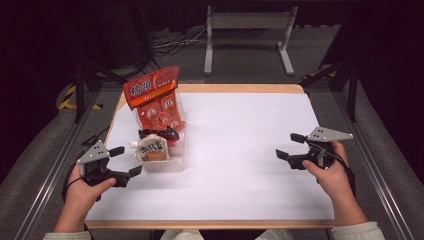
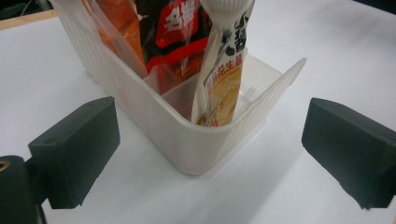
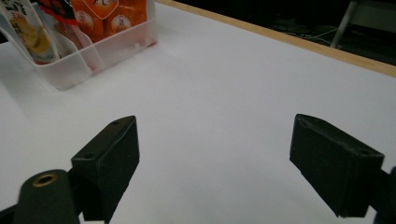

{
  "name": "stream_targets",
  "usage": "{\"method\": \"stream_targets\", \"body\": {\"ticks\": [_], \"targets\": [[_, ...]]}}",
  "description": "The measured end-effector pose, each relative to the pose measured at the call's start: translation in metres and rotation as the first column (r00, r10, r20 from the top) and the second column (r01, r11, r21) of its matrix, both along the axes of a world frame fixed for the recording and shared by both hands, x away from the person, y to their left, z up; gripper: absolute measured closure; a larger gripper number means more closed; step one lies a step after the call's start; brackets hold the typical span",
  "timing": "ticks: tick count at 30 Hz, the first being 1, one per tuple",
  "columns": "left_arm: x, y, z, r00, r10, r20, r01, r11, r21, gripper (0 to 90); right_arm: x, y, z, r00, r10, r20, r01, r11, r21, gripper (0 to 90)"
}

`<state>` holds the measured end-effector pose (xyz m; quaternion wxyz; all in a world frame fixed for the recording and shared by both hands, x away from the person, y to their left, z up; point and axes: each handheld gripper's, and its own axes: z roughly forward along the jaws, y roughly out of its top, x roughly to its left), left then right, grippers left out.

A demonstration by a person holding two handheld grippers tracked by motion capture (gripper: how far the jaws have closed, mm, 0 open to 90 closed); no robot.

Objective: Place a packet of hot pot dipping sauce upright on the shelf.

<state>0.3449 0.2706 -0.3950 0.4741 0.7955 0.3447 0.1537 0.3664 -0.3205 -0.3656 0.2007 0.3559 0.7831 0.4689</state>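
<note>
A clear plastic container [image 1: 172, 164] stands on the left part of the white table. In it stand a tall orange snack bag [image 1: 155, 95], a black-and-red packet [image 1: 159, 134] and a spouted pouch [image 1: 152, 149]. My left gripper [image 1: 128, 160] is open just left of the container, its jaws apart from the wall. In the left gripper view the container's near corner [image 2: 177, 140] and the pouch [image 2: 224, 74] sit ahead between the wide jaws of that gripper [image 2: 210, 151]. My right gripper [image 1: 287, 145] is open at the table's right, over bare table, with nothing between the jaws in its own view [image 3: 229, 163].
The table [image 1: 240, 130] is covered in white with a wooden rim [image 3: 289, 39] at the far edge. A grey metal stand [image 1: 247, 22] and cables lie on the floor beyond. Metal rails [image 1: 55, 165] run along both sides of the table.
</note>
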Motion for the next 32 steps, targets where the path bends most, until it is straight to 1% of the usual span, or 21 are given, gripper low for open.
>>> {"method": "stream_targets", "body": {"ticks": [1,2,3,4,5,7,9,10,12,13,14,15,16,17,19,21,22,24,27,29,32], "targets": [[0.0,0.0,0.0,1.0,0.0,0.0,0.0,1.0,0.0,5.2,0.0,0.0,0.0,1.0,0.0,0.0,0.0,1.0,0.0,16.0],[0.001,-0.001,-0.003,1.0,0.005,-0.001,-0.005,0.9999,0.01,5.2,0.0,-0.002,-0.002,1.0,-0.005,-0.002,0.005,1.0,0.003,15.8],[0.002,-0.002,-0.006,0.9998,0.019,-0.001,-0.019,0.9997,0.013,5.5,-0.001,-0.005,-0.006,0.9999,-0.014,-0.004,0.014,0.9999,0.002,15.7],[0.003,-0.002,-0.008,0.9998,0.021,-0.003,-0.021,0.9996,0.016,5.8,-0.002,-0.008,-0.009,0.9997,-0.024,-0.006,0.024,0.9997,0.004,15.6],[0.004,-0.002,-0.01,0.9996,0.028,-0.005,-0.028,0.9995,0.014,5.7,-0.002,-0.01,-0.011,0.9995,-0.031,-0.009,0.031,0.9995,0.007,15.3],[0.003,-0.004,-0.015,0.9995,0.028,-0.016,-0.028,0.9995,-0.01,5.7,-0.003,-0.015,-0.018,0.9987,-0.048,-0.014,0.049,0.9987,0.013,14.8],[0.003,-0.005,-0.018,0.9993,0.033,-0.019,-0.033,0.9993,-0.015,5.7,-0.002,-0.018,-0.024,0.998,-0.062,-0.014,0.062,0.998,0.009,13.7],[0.004,-0.004,-0.02,0.9993,0.031,-0.019,-0.032,0.9994,-0.011,5.7,-0.002,-0.02,-0.027,0.9979,-0.064,-0.012,0.064,0.9979,0.009,13.0],[0.007,-0.003,-0.024,0.9988,0.039,-0.028,-0.039,0.9992,-0.009,5.6,-0.002,-0.022,-0.035,0.998,-0.063,-0.003,0.063,0.9975,0.031,12.4],[0.007,-0.003,-0.024,0.9988,0.039,-0.028,-0.039,0.9992,-0.009,5.5,-0.002,-0.022,-0.035,0.998,-0.063,-0.003,0.063,0.9975,0.031,12.4],[0.008,-0.003,-0.027,0.9984,0.05,-0.027,-0.05,0.9988,-0.003,5.5,-0.001,-0.023,-0.04,0.9979,-0.065,-0.002,0.065,0.9973,0.034,12.2],[0.009,-0.003,-0.03,0.998,0.056,-0.029,-0.055,0.9985,0.003,5.4,-0.001,-0.024,-0.045,0.9976,-0.069,-0.004,0.069,0.9972,0.027,11.6],[0.01,-0.003,-0.034,0.9979,0.057,-0.032,-0.057,0.9984,0.004,5.4,0.0,-0.024,-0.051,0.9972,-0.075,-0.004,0.075,0.9969,0.024,11.3],[0.011,-0.003,-0.036,0.9977,0.056,-0.039,-0.056,0.9984,-0.001,5.3,0.001,-0.025,-0.057,0.9967,-0.079,-0.016,0.08,0.9966,0.019,11.2],[0.011,-0.003,-0.041,0.9977,0.05,-0.045,-0.05,0.9988,0.002,5.3,0.003,-0.024,-0.063,0.9961,-0.084,-0.027,0.085,0.9962,0.02,11.1],[0.012,-0.003,-0.043,0.9977,0.046,-0.051,-0.045,0.9989,0.01,5.3,0.004,-0.023,-0.066,0.9959,-0.084,-0.031,0.085,0.9961,0.022,11.1],[0.013,-0.003,-0.049,0.9962,0.053,-0.07,-0.051,0.9984,0.027,5.3,0.005,-0.022,-0.069,0.9952,-0.089,-0.04,0.089,0.996,0.009,11.1],[0.013,-0.004,-0.053,0.9954,0.056,-0.078,-0.053,0.9979,0.038,5.3,0.006,-0.022,-0.072,0.9943,-0.093,-0.051,0.094,0.9956,0.004,11.1],[0.013,-0.005,-0.055,0.9949,0.053,-0.086,-0.05,0.9982,0.034,5.2,0.006,-0.021,-0.074,0.994,-0.095,-0.054,0.094,0.9955,-0.011,11.1],[0.013,-0.005,-0.055,0.9952,0.053,-0.083,-0.05,0.9982,0.035,5.2,0.006,-0.021,-0.074,0.9939,-0.097,-0.052,0.096,0.9953,-0.009,11.1],[0.012,-0.005,-0.054,0.9955,0.053,-0.078,-0.052,0.9984,0.023,4.9,0.006,-0.022,-0.072,0.9938,-0.1,-0.048,0.1,0.995,0.0,11.5]]}}
